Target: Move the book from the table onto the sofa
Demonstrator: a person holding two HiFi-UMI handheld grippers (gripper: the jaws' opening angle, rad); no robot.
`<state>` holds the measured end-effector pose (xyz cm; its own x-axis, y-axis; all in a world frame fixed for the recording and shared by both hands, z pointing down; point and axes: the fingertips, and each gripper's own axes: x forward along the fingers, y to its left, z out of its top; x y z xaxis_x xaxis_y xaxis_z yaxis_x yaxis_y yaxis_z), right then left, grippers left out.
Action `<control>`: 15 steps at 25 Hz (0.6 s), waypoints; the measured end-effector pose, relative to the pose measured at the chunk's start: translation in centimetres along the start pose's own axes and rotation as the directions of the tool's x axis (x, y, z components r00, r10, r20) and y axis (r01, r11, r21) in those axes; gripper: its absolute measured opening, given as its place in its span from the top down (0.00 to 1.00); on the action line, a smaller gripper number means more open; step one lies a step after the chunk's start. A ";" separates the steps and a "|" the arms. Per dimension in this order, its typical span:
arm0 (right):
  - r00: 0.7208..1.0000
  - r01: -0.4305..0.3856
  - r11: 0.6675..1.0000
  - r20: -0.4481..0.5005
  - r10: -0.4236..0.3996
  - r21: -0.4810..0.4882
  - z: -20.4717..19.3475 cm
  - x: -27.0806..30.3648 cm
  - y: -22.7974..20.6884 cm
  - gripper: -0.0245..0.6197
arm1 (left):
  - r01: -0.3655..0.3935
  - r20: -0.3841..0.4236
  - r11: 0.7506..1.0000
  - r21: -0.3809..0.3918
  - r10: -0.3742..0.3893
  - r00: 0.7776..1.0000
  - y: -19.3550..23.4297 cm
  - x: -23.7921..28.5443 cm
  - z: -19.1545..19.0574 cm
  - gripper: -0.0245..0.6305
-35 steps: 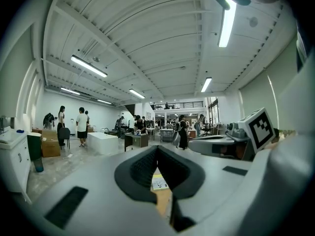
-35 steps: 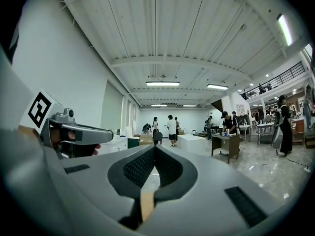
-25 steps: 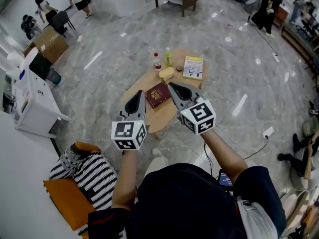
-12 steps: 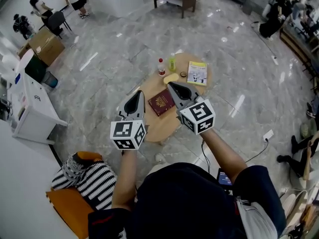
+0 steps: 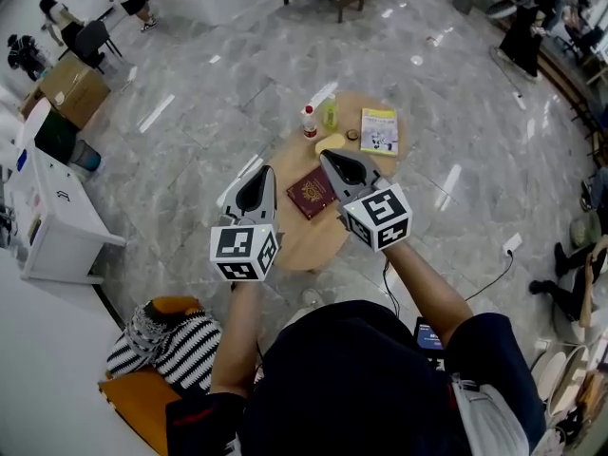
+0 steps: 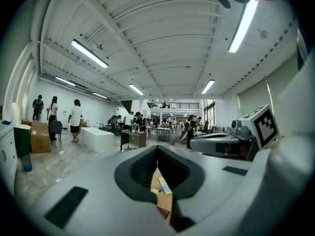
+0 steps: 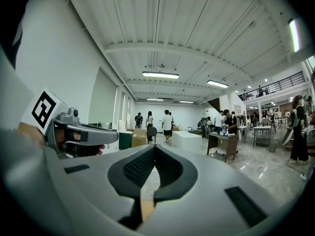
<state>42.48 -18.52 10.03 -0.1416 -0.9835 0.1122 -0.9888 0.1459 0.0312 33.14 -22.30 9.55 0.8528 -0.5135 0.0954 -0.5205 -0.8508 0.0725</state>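
Oval table [image 5: 294, 240]: the near end is bare wood, open to approach. The red book [image 5: 312, 194] lies mid-table with free wood on its left and near sides. The far end is crowded by a red-capped bottle [image 5: 309, 122], a green bottle [image 5: 330, 114], a yellow block [image 5: 330, 143] and a yellow booklet [image 5: 379, 131]. Orange sofa [image 5: 142, 407]: a striped cushion [image 5: 176, 345] covers most of the visible seat.

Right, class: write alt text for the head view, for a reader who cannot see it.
Seen from above, a person holds the left gripper and right gripper, both shut, toward a wooden table bearing a dark red book. A yellow book and two bottles sit at the table's far end; an orange sofa with a striped cushion is at lower left.
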 end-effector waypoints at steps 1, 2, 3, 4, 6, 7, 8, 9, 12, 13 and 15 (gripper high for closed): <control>1.000 0.006 1.000 -0.003 -0.006 0.002 -0.2 0.2 -0.1 0.94 | -0.002 -0.002 1.000 0.001 0.002 1.000 0.4 0.2 -0.1 0.94; 1.000 0.010 1.000 -0.006 -0.010 0.004 -0.4 0.4 -0.3 0.94 | -0.003 -0.004 1.000 -0.002 0.003 1.000 0.7 0.5 -0.2 0.94; 1.000 0.015 1.000 -0.012 -0.015 0.006 -0.6 0.6 -0.5 0.94 | -0.002 -0.005 1.000 -0.007 0.001 1.000 0.9 0.9 -0.4 0.94; 1.000 0.019 1.000 -0.018 -0.019 0.008 -0.9 0.8 -0.8 0.94 | 0.001 -0.007 1.000 -0.011 -0.001 1.000 1.0 1.2 -0.5 0.94; 0.999 0.025 1.000 -0.029 -0.025 0.012 -1.3 1.3 -1.5 0.94 | 0.003 -0.013 1.000 -0.016 -0.003 1.000 1.2 2.0 -0.7 0.94; 0.999 0.025 1.000 -0.033 -0.024 0.014 -1.5 1.5 -1.8 0.94 | 0.001 -0.014 1.000 -0.019 -0.002 1.000 1.4 2.3 -0.8 0.94; 0.999 0.023 1.000 -0.038 -0.022 0.016 -1.6 1.7 -2.1 0.94 | -0.003 -0.012 1.000 -0.020 0.002 1.000 1.5 2.7 -0.8 0.94; 0.999 0.020 1.000 -0.043 -0.019 0.018 -1.8 1.9 -2.4 0.94 | -0.010 -0.007 1.000 -0.018 0.010 1.000 1.6 3.0 -0.8 0.94; 0.998 0.013 1.000 -0.059 -0.011 0.028 -2.8 2.8 -3.5 0.94 | -0.038 -0.009 0.999 -0.005 0.038 0.999 2.3 4.2 -1.4 0.94; 0.998 0.010 0.999 -0.065 -0.007 0.037 -3.1 3.2 -3.9 0.94 | -0.044 -0.017 0.999 -0.006 0.044 0.999 2.6 4.6 -1.7 0.94; 0.997 0.000 0.998 -0.078 0.004 0.059 -3.8 4.0 -4.6 0.94 | -0.052 -0.032 0.999 -0.016 0.051 0.998 3.1 5.4 -2.4 0.94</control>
<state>46.64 -22.77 14.11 -0.1418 -0.9715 0.1899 -0.9899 0.1392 -0.0270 36.09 -27.44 12.66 0.8231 -0.5528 0.1304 -0.5647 -0.8211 0.0832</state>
